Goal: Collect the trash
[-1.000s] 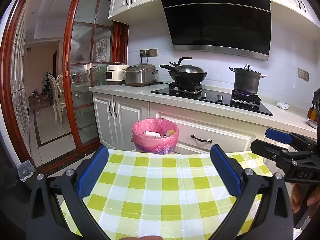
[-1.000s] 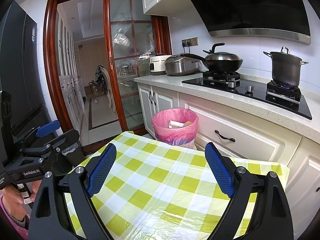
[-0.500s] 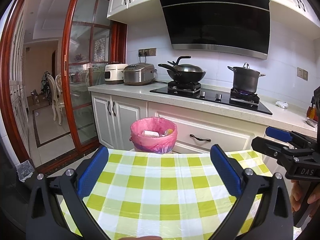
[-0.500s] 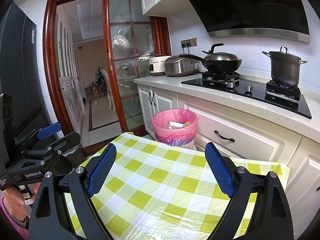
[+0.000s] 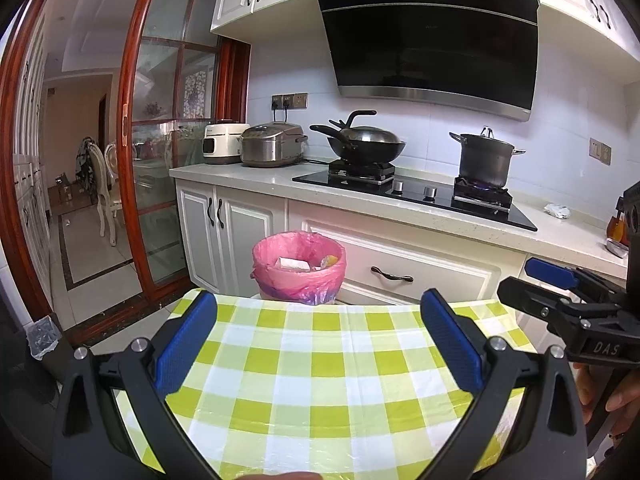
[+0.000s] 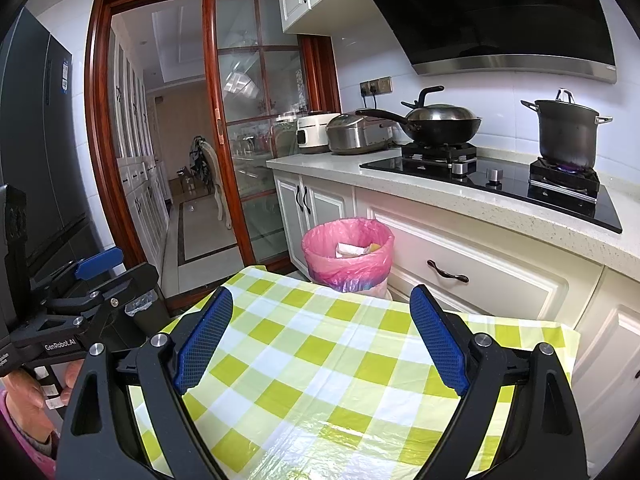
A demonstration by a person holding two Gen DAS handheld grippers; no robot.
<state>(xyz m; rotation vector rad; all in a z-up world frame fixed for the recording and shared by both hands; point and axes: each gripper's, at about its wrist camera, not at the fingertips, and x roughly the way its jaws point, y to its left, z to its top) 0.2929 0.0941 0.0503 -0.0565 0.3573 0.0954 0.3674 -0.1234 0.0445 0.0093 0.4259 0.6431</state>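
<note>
Above the checked tablecloth (image 5: 320, 364), left gripper (image 5: 318, 340) and right gripper (image 6: 320, 336) hover with jaws wide apart, empty. The pink-lined trash bin (image 5: 298, 268) stands beyond the table; any approach should clear its edge.

Both views are bright and evenly lit, with soft, diffuse light and only faint shadows. The checked tablecloth (image 6: 344, 364) covering the surface carries a plastic sheen, with wrinkled white glare towards 6 o'clock in the right wrist view. The glass door (image 6: 256, 128) shows pale reflections of ceiling light, and the black range hood (image 5: 432, 36) has a dull gloss. A small blue flame glows under the pot (image 6: 566, 132). Focus is sharp through the middle. Fisheye distortion bows the door frame and cabinets strongly at the rims, and dark vignetting fills the corners at 2, 4, 8 and 10 o'clock.
</note>
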